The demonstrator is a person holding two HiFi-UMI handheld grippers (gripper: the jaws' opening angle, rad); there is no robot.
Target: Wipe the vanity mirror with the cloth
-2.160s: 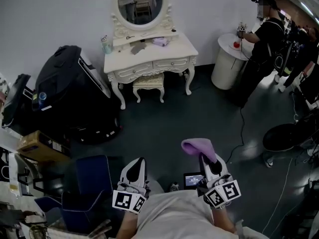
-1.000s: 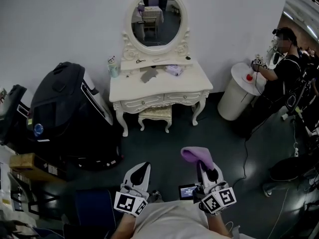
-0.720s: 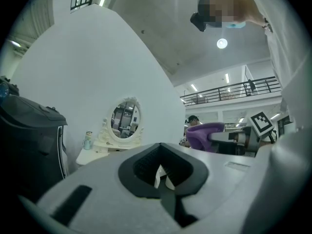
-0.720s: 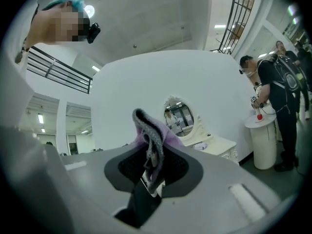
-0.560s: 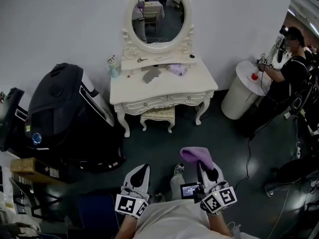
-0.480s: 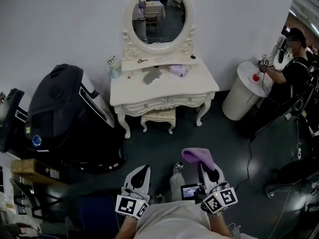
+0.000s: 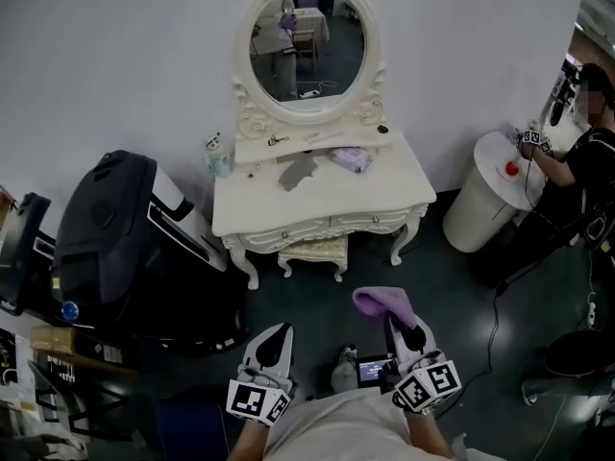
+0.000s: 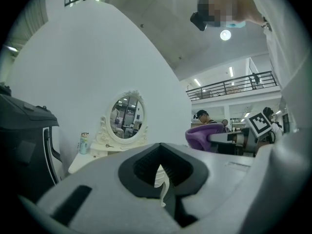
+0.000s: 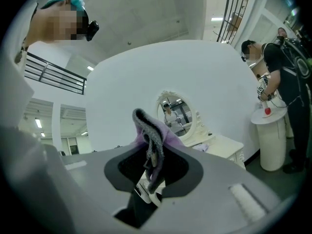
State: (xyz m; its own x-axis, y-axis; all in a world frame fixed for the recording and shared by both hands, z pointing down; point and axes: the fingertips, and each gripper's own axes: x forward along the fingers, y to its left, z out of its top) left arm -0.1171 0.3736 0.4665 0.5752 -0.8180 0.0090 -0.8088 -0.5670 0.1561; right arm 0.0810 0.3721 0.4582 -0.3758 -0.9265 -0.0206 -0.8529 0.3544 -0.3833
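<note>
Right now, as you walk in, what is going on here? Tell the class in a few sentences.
A person holding a gripper in each hand stands back from a white dressing table with an oval mirror. The right gripper is shut on a purple cloth. The left gripper is shut and empty. The cloth is far from the mirror; wiping has not begun.

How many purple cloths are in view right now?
2. One purple cloth is clamped in the right gripper; a second purple, cloth-like bundle lies on the vanity top. Drawers may hide more.
</note>
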